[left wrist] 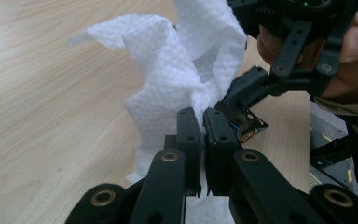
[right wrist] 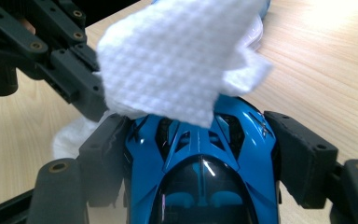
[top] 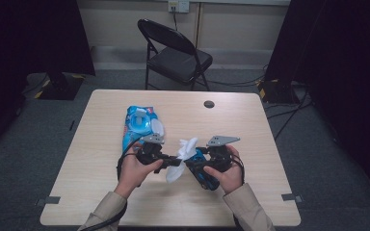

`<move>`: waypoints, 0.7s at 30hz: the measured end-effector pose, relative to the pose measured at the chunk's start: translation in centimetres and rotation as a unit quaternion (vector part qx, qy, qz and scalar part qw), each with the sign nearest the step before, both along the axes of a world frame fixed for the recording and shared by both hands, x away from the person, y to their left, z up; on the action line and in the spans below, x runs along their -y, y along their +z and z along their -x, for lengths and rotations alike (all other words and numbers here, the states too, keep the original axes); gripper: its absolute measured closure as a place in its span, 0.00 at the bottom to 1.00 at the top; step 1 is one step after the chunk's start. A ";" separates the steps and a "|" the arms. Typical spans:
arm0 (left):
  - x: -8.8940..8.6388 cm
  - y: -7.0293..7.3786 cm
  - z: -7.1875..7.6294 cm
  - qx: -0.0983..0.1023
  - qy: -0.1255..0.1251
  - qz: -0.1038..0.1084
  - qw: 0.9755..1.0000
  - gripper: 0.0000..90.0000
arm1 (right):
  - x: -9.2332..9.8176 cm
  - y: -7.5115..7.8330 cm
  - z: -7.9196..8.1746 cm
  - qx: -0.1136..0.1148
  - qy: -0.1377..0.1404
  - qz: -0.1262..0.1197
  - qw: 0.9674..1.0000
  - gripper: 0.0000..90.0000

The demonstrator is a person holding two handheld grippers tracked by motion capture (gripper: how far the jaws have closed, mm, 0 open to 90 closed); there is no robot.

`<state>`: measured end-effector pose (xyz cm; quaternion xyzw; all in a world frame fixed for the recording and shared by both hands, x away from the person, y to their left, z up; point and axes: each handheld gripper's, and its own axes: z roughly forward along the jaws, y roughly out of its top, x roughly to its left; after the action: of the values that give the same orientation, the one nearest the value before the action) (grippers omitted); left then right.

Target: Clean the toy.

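White embossed paper-like cloth, a wet wipe (left wrist: 177, 74), is pinched between the fingers (left wrist: 189, 135) of the left gripper (left wrist: 200, 140); they are closed almost fully, with only the thin sheet between the pads. The wipe rises from the grip in soft folds and hangs loose above and below it. Its surface has a small waffle pattern and looks limp and a little damp.

The right gripper (right wrist: 200, 154) stands wide, and its fingers (right wrist: 298, 158) press on both sides of a glossy blue plastic toy car (right wrist: 200, 177), which has a dark tinted cabin window and sharp moulded lines on the hood. In the right gripper view the wipe lies over the front of the car, touching the hood.

In the high view both grippers meet just above the pale wooden tabletop (top: 250, 120), near the person's edge, with the left gripper (top: 171, 161) at the left and the right gripper (top: 195, 166) holding the car beside it. Behind them lies a blue soft plastic pack of wipes (top: 136, 126) with its white lid open.

The step in hand seems to be wiping the car. To do it well, I think the right gripper should keep the car firm and level, while the left one draws the wipe along the hood with light pressure, so the thin sheet does not slip out or tear on the sharp edges.

Farther away stands a black folding chair (top: 176, 55).
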<state>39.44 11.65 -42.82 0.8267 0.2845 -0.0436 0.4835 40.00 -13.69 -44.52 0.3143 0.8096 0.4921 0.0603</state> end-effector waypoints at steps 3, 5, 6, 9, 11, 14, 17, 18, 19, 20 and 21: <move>-0.4 0.4 -0.1 0.009 0.007 0.006 1.000 0.96 | 0.1 0.0 0.0 0.000 -0.002 -0.002 1.000 0.29; -0.8 1.0 -0.5 0.018 0.023 0.017 0.999 0.96 | 0.1 0.0 0.0 0.000 -0.001 -0.001 1.000 0.29; -1.0 1.4 -0.8 0.022 0.030 0.024 0.999 0.96 | 0.1 0.0 0.0 0.000 0.000 -0.001 1.000 0.29; -1.0 2.6 -1.5 0.036 0.043 0.035 0.998 0.96 | -0.1 0.0 0.1 0.001 0.006 -0.001 1.000 0.29; -0.5 3.3 -1.9 0.041 0.046 0.043 0.997 0.96 | -0.4 0.0 0.2 0.002 0.010 0.001 1.000 0.29; 0.8 3.5 -2.4 0.041 0.043 0.044 0.997 0.96 | -0.9 0.0 0.4 0.004 0.020 0.002 1.000 0.29; 2.2 3.1 -2.7 0.036 0.037 0.042 0.998 0.96 | -1.4 0.1 0.6 0.007 0.029 0.005 1.000 0.29; 2.5 3.0 -2.7 0.032 0.038 0.043 0.998 0.96 | -1.5 0.2 0.7 0.009 0.030 0.004 1.000 0.29; 2.9 2.7 -2.8 0.027 0.035 0.041 0.998 0.96 | -1.5 0.2 0.7 0.009 0.032 0.004 0.999 0.29; 3.2 2.4 -2.8 0.026 0.035 0.035 0.998 0.96 | -1.6 0.2 0.7 0.009 0.033 0.004 0.999 0.29; 3.2 2.4 -2.8 0.026 0.035 0.035 0.998 0.96 | -1.6 0.2 0.7 0.009 0.033 0.004 0.999 0.29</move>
<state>42.27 8.46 -40.37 0.7997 0.2993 -0.0152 0.5204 39.26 -12.13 -44.29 0.2828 0.8208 0.4934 0.0531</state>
